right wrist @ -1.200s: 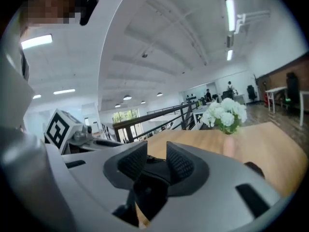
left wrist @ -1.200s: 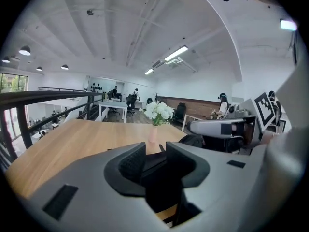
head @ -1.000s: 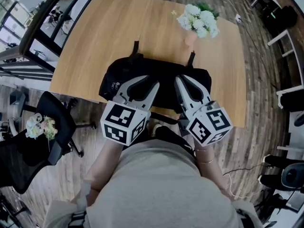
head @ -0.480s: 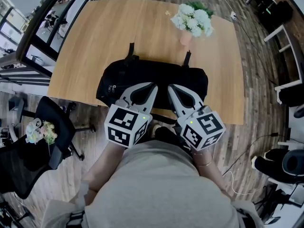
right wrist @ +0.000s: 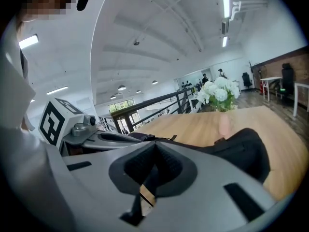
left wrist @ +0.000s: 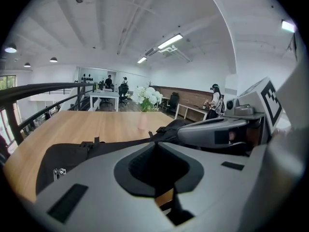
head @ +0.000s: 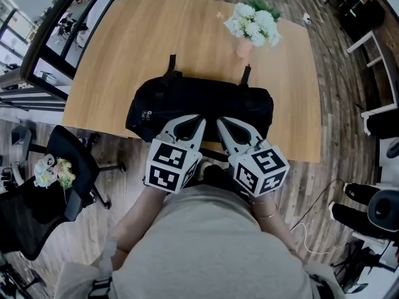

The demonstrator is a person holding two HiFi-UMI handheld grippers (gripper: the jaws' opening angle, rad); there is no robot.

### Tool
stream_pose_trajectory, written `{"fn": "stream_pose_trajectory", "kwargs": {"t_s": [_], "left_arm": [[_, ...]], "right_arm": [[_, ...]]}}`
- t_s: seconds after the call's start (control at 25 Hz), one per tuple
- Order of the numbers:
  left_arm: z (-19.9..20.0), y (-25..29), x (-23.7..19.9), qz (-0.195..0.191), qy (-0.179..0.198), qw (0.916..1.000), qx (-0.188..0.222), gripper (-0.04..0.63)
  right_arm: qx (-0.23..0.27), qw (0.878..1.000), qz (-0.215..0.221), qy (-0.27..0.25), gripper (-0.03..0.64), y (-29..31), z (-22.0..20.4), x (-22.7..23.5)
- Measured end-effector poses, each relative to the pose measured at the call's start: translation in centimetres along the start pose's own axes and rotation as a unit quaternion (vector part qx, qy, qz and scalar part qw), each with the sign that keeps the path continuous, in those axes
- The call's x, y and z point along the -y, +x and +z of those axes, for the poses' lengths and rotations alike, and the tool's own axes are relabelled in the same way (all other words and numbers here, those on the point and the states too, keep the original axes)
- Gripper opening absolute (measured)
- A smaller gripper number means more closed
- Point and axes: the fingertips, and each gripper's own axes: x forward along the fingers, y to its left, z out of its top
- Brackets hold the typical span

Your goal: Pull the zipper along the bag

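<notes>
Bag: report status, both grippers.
Left gripper just closed further, tips together, nothing seen between. Right gripper shut. Both at near edge of bag; zipper not visible. Nothing blocking.

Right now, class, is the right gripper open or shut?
Shut: on the right gripper the jaws meet at their tips, beside the black bag.

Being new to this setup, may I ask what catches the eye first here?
The black bag lying across the near edge of the wooden table stands out first. The left gripper and right gripper, each bearing a marker cube, point at its near side, jaws together; the left's have just been closing, with nothing plainly between them. White flowers stand at the table's far right.
</notes>
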Motion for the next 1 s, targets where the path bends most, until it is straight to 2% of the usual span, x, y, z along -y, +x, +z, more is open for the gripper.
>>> {"fn": "stream_pose_trajectory", "kwargs": {"t_s": [0.24,0.52,1.0], "left_arm": [[-0.11,-0.08,-0.01,0.002,-0.007,1.0000,0.001,0.031],[-0.21,0.26,0.40,-0.015,-0.014,0.9998,-0.003,0.031],[-0.69,0.30,0.24,-0.013,-0.024,0.9996,-0.008,0.031]], "right_arm": [[-0.004,1.000,-0.001,-0.008,0.006,0.06,-0.25,0.02],[-0.002,1.000,0.000,-0.001,0.006,0.40,-0.11,0.26],[-0.011,1.000,0.003,-0.012,0.006,0.84,-0.55,0.02]]}}
